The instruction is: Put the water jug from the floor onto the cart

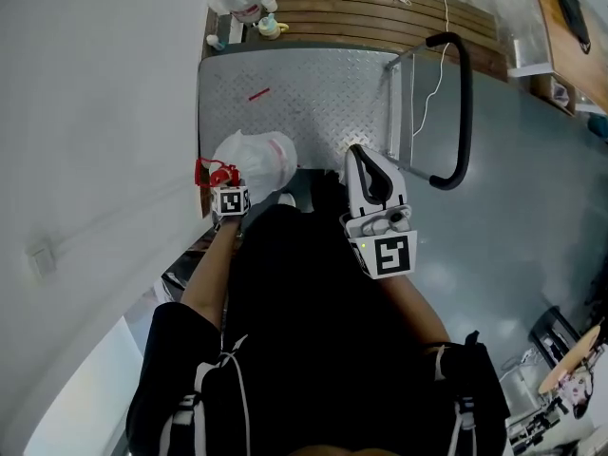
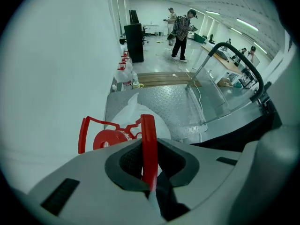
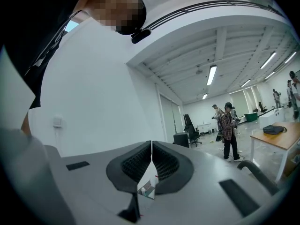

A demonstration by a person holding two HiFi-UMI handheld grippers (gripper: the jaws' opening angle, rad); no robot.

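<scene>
The left gripper (image 2: 149,143) is clamped on the thin red plastic carrying handle (image 2: 149,125) of the translucent white water jug (image 1: 258,158). The handle stands edge-on between the two dark ribbed pads. Beside it in the left gripper view sits the jug's round red cap (image 2: 108,138). The jug hangs under this gripper over the near left corner of the flat cart's grey diamond-plate steel deck (image 1: 313,103), close to the white wall. I cannot tell whether its base touches the deck. The right gripper (image 3: 152,144) has its jaws pressed together with nothing between them. In the head view it is over the cart's near edge, just right of the jug. The cart's black tubular push bar (image 1: 463,112) rises at the cart's right end. Beyond the cart's far edge lies a brown slatted wooden pallet (image 1: 380,12)
</scene>
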